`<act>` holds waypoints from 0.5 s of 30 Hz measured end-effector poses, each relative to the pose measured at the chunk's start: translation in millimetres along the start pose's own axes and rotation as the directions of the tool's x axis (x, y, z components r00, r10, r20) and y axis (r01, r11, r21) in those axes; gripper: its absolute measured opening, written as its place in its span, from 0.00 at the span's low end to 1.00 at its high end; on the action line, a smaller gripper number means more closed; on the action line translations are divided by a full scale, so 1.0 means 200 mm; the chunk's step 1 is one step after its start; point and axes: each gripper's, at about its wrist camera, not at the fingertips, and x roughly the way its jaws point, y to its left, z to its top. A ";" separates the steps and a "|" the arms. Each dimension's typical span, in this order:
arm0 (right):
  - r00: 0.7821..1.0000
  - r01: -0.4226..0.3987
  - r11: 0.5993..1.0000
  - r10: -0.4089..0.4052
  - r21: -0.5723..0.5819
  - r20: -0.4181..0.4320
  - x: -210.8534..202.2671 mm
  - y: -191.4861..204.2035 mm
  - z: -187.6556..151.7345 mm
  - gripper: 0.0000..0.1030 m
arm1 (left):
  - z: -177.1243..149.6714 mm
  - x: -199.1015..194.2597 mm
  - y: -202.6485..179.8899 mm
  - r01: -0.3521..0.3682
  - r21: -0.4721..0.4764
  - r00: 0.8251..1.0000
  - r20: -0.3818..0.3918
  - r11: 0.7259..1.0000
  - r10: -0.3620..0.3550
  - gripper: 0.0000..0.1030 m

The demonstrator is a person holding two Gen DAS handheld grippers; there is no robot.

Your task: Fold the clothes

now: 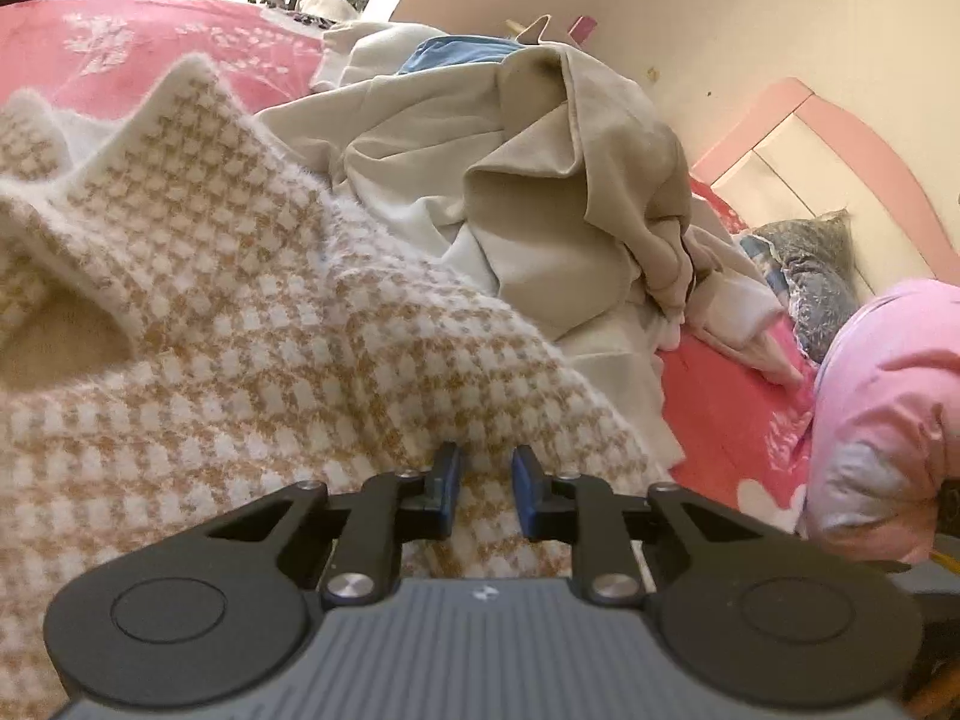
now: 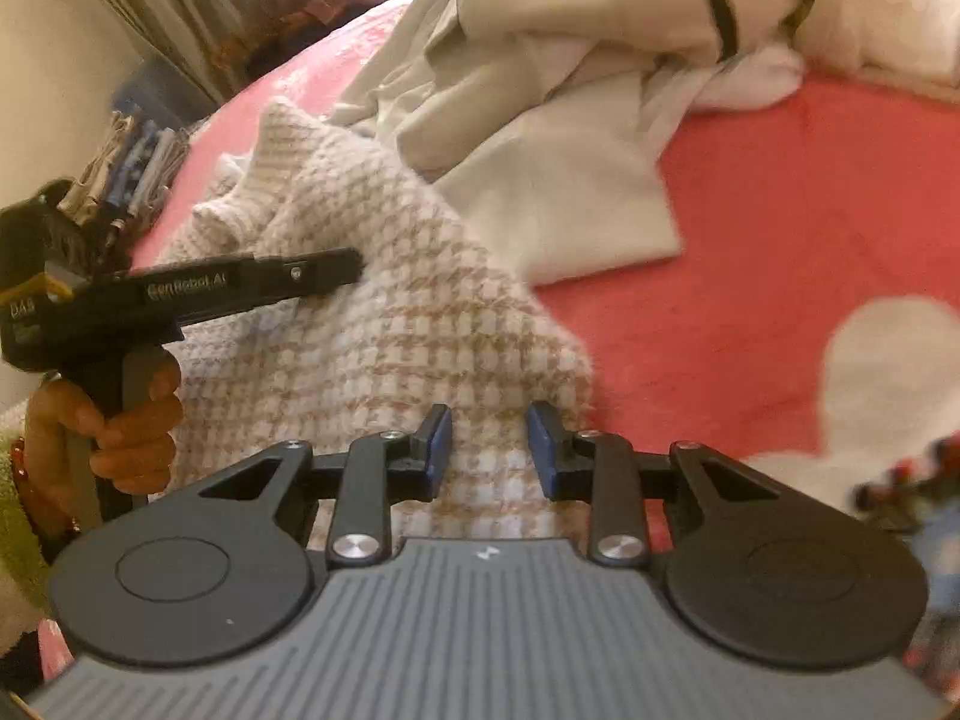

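A fuzzy tan-and-white houndstooth sweater [image 1: 252, 324] lies on the pink bedspread [image 2: 780, 228]; it also shows in the right wrist view [image 2: 384, 300]. My left gripper [image 1: 486, 462] is open, its blue-padded jaws a little apart, with sweater fabric lying between them. My right gripper [image 2: 489, 420] is open over the sweater's near edge, fabric between the jaws. The left gripper's body, held by a hand, appears in the right wrist view [image 2: 180, 294] over the sweater's left part.
A heap of beige and white clothes [image 1: 528, 180] lies beyond the sweater, also in the right wrist view [image 2: 600, 48]. A pink puffy jacket [image 1: 888, 408] and a grey pillow [image 1: 822, 276] sit at the right by the pink headboard [image 1: 840, 126].
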 end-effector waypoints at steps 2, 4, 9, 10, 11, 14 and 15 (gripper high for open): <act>0.997 -0.069 0.995 0.065 0.072 0.049 -0.08 -0.04 -0.01 0.29 | 0.01 -0.05 -0.03 -0.009 0.023 1.000 -0.008 1.000 0.009 0.30; 0.989 -0.133 0.981 0.121 0.142 0.088 -0.13 -0.08 -0.02 0.33 | 0.01 -0.10 -0.08 -0.014 0.070 1.000 -0.003 0.997 0.014 0.42; 0.972 -0.232 0.926 0.208 0.297 0.111 -0.10 -0.21 -0.04 0.44 | -0.04 -0.09 -0.21 0.072 0.096 0.994 -0.087 0.993 -0.063 0.46; 0.967 -0.251 0.911 0.225 0.327 0.118 -0.09 -0.24 -0.05 0.44 | -0.06 -0.09 -0.24 0.092 0.096 0.991 -0.105 0.991 -0.082 0.46; 0.963 -0.270 0.895 0.241 0.356 0.124 -0.09 -0.26 -0.05 0.45 | -0.08 -0.09 -0.26 0.112 0.094 0.987 -0.123 0.989 -0.100 0.46; 0.946 -0.324 0.851 0.290 0.413 0.143 -0.07 -0.31 -0.06 0.46 | -0.17 -0.11 -0.36 0.193 0.140 0.971 -0.170 0.971 -0.168 0.47; 0.940 -0.341 0.849 0.309 0.404 0.144 -0.08 -0.29 -0.05 0.46 | -0.20 -0.12 -0.40 0.216 0.161 0.965 -0.186 0.963 -0.185 0.48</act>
